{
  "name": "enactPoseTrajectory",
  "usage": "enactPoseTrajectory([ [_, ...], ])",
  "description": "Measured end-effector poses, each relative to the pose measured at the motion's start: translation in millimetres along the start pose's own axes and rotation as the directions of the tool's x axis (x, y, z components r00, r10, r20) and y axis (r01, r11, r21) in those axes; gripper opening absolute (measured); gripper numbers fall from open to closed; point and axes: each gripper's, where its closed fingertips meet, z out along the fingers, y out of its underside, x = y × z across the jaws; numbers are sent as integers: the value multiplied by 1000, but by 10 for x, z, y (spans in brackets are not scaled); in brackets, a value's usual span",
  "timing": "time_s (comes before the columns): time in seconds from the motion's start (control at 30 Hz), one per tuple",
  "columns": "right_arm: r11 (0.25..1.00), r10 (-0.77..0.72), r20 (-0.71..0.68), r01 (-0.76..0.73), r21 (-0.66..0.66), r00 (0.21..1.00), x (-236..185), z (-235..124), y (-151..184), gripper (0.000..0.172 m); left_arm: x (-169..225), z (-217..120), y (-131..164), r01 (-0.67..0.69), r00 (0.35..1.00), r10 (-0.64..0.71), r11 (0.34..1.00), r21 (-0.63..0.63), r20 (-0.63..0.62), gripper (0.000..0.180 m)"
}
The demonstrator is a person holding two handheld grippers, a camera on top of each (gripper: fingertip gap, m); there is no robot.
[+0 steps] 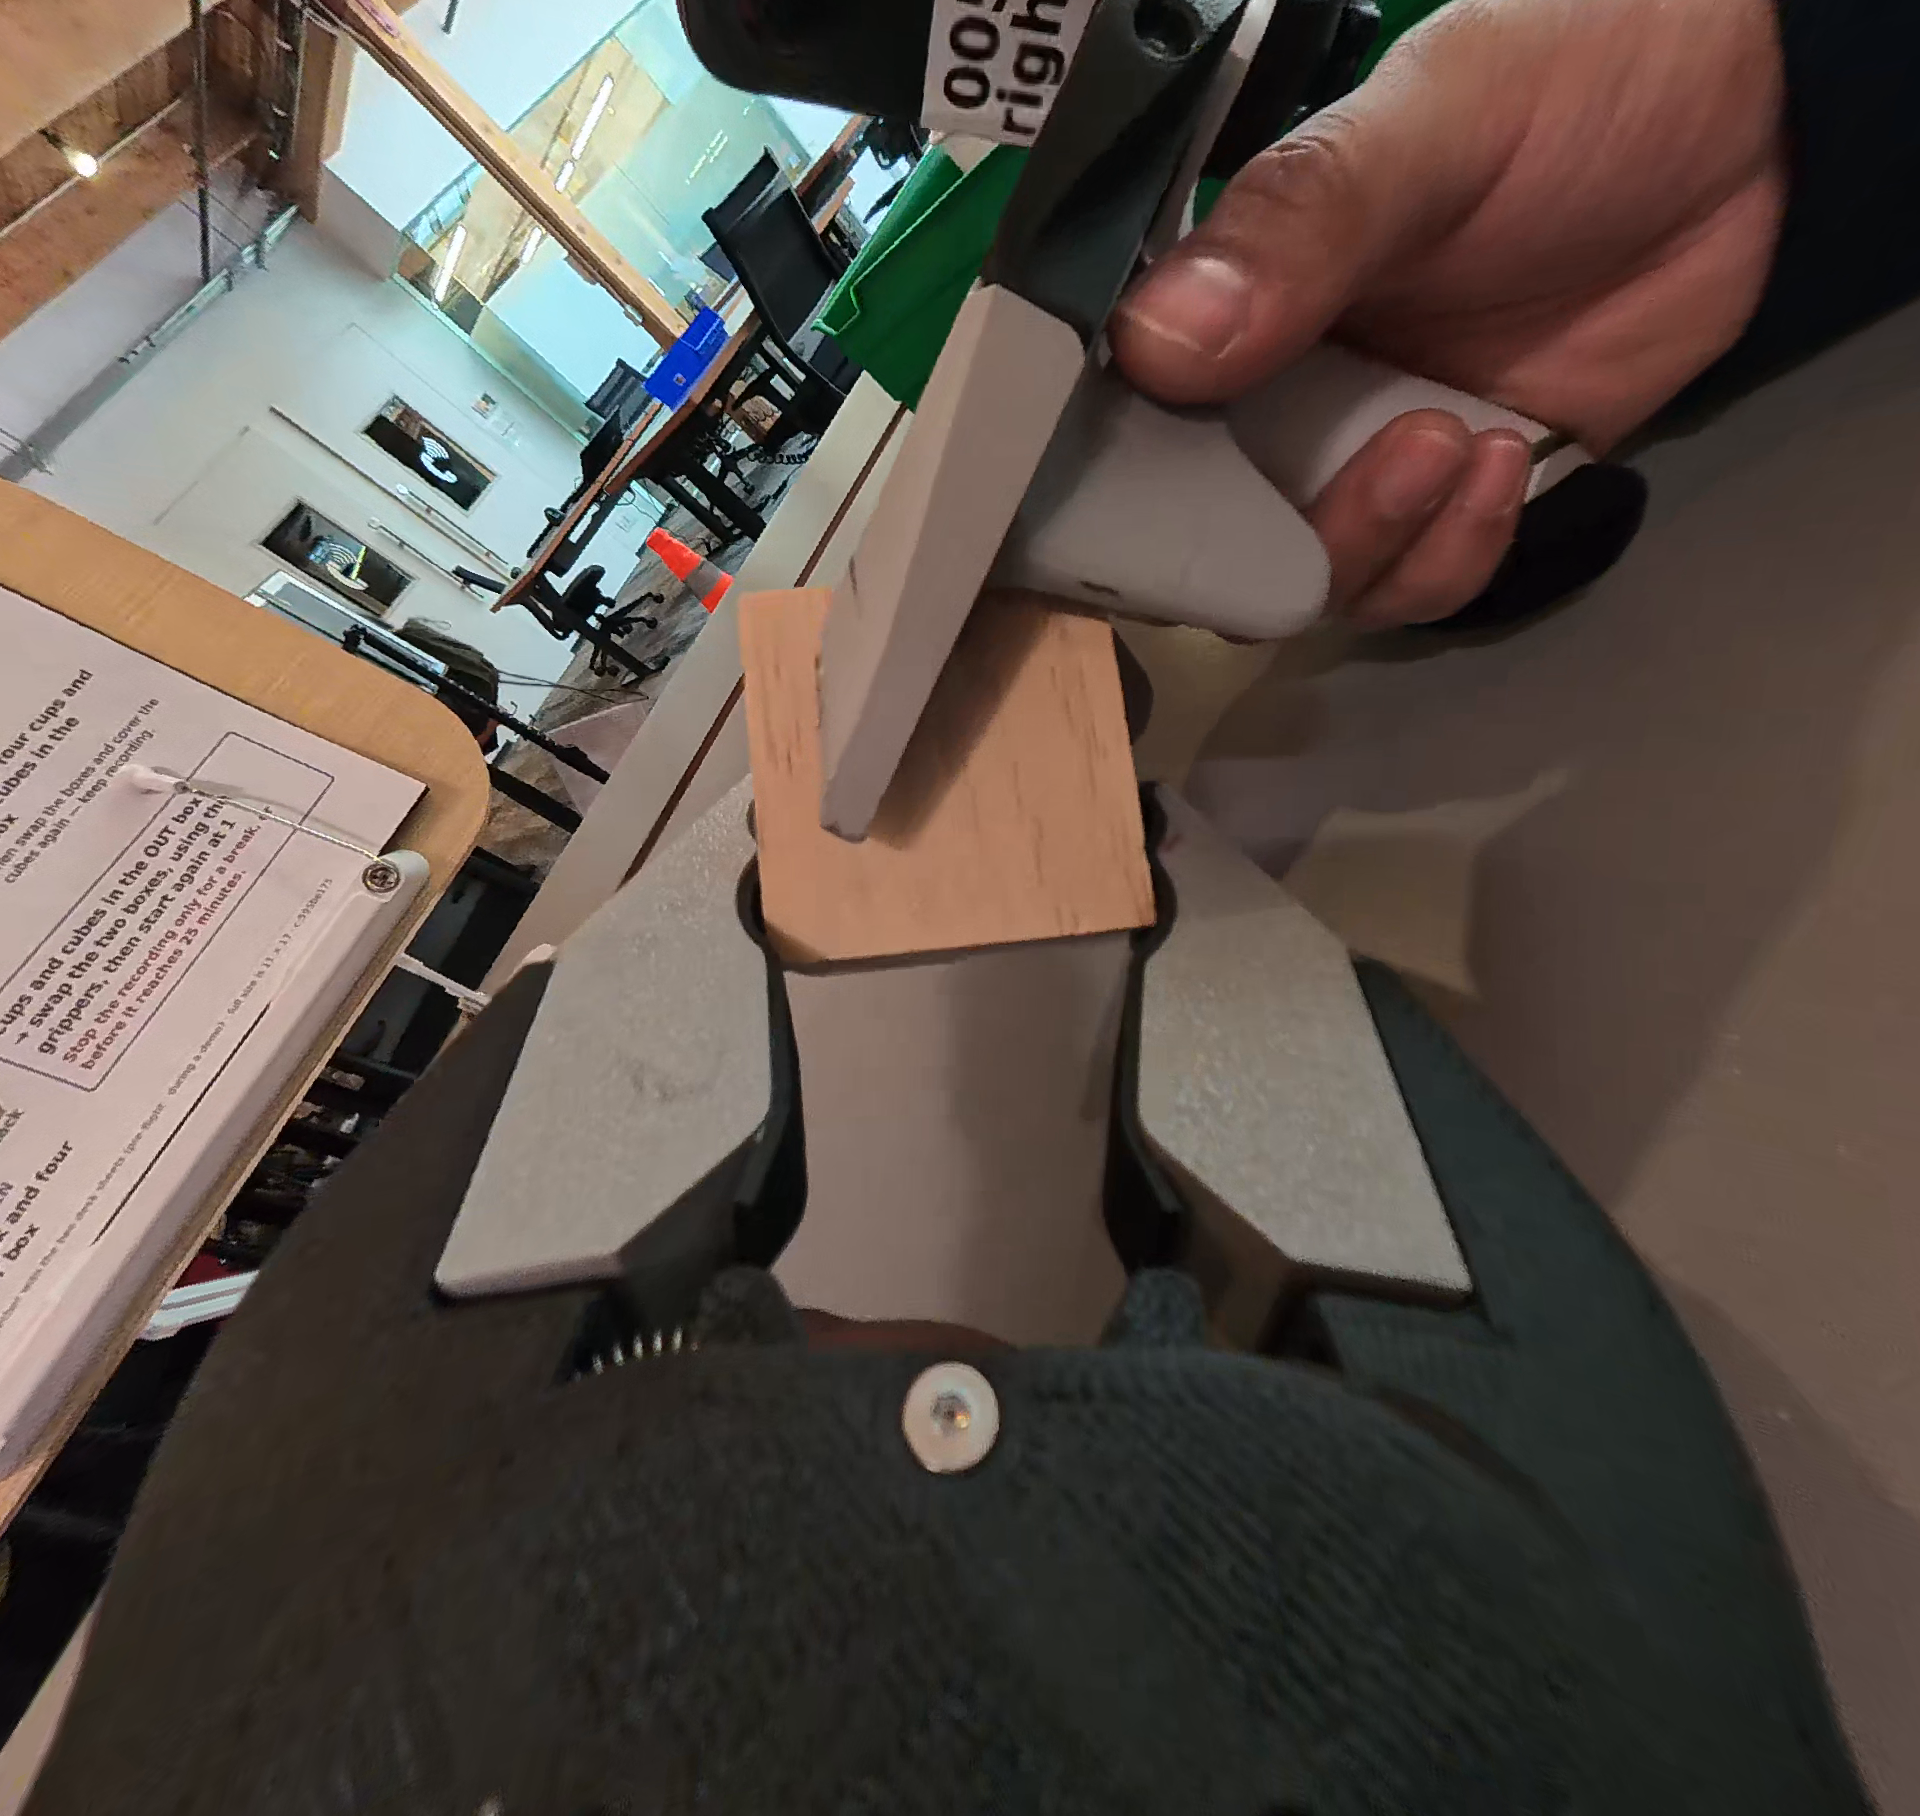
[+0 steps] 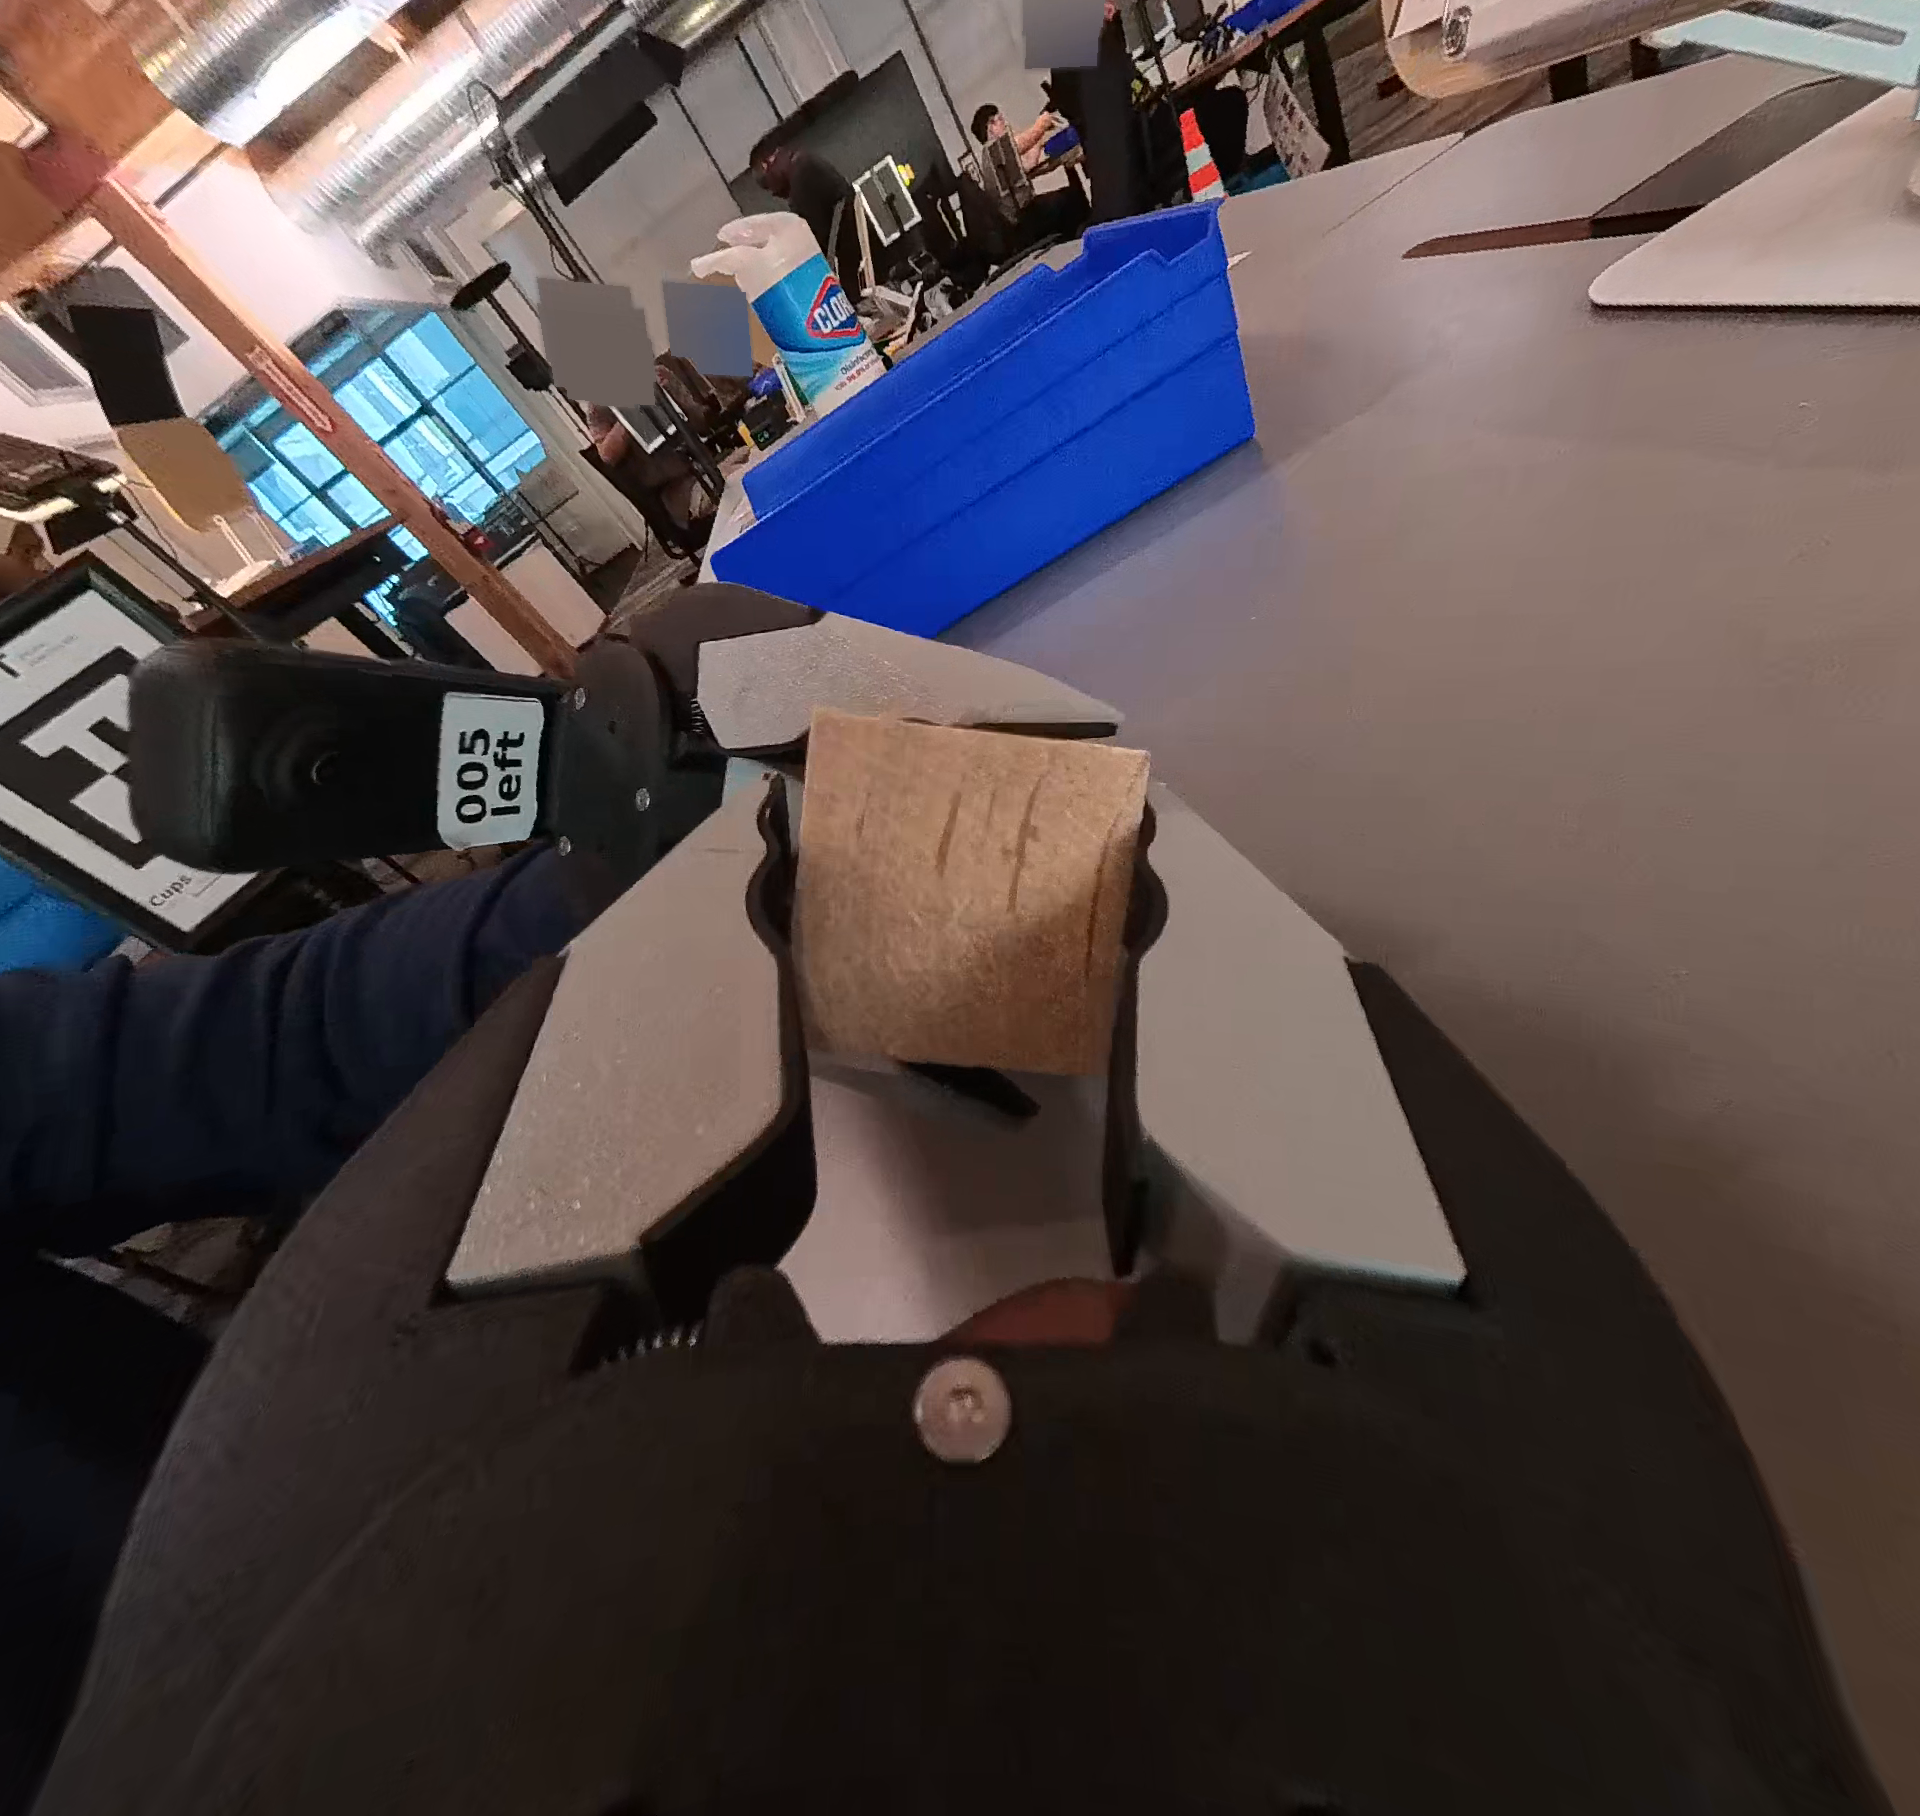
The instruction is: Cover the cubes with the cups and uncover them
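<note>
Wooden and pale, one cube (image 1: 951,790) sits clamped in both pairs of tongs at once, and everything else can be placed from it. Nearest, the left tongs (image 1: 951,909) grasp it across two opposite faces, pads pressed to either side. The right tongs (image 2: 961,893) clench the same cube (image 2: 966,893) on its other pair of faces, coming in crosswise; from the left wrist view one grey finger (image 1: 914,644) of theirs lies flat over the cube's upper face, with the person's hand (image 1: 1475,260) squeezing the handle just behind it. From the right wrist view the left tongs' finger (image 2: 883,686) shows just past the cube's far edge, and a dark sleeve (image 2: 260,1039) runs off to the cube's left.

My reading is that this double grip is a hand-over in mid-air: the cube hangs above the grey counter (image 2: 1507,727) rather than resting on it, and two crossed grips let one side let go without a drop. Which pair gives way cannot be told.

No cups appear in either view, so covering looks not yet begun for this cube. Beyond the cube, well apart on the counter, stands a blue bin (image 2: 997,457), probably the cubes' container, and behind that a white spray bottle (image 2: 805,312). Left of the cube in the left wrist view, a printed sheet (image 1: 156,893) lies on a wooden board.
</note>
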Motion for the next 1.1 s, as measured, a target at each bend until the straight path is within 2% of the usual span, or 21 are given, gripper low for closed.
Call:
enactPoseTrajectory([
  [0.17,1000,24,-15,-24,-12,1000,43,12,50,61,36,17,16,-16,1000,16,1000,-10,-5,67],
  [0.43,997,-78,-102,78,-8,992,82,-33,-2,61,-8,34,51,-8,1000,9,1000,-24,27,68],
  [0.5,997,-79,-123,81,17,989,112,-71,-50,61,-44,20,67,11,999,-10,1000,-23,37,66],
  [0.7,982,-74,-156,100,161,985,125,-316,-356,60,-245,-16,200,40,992,-32,997,-68,122,48],
  [0.87,933,-221,-258,281,226,941,-82,-620,-587,58,-366,-16,344,63,984,-40,990,-126,175,41],
  [0.97,912,-271,-355,357,202,895,-237,-850,-582,58,-381,-17,374,69,983,-43,987,-143,181,40],
  [1.1,942,-284,-461,333,28,841,-64,-1055,-302,58,-342,12,397,43,985,-15,985,-167,169,39],
])
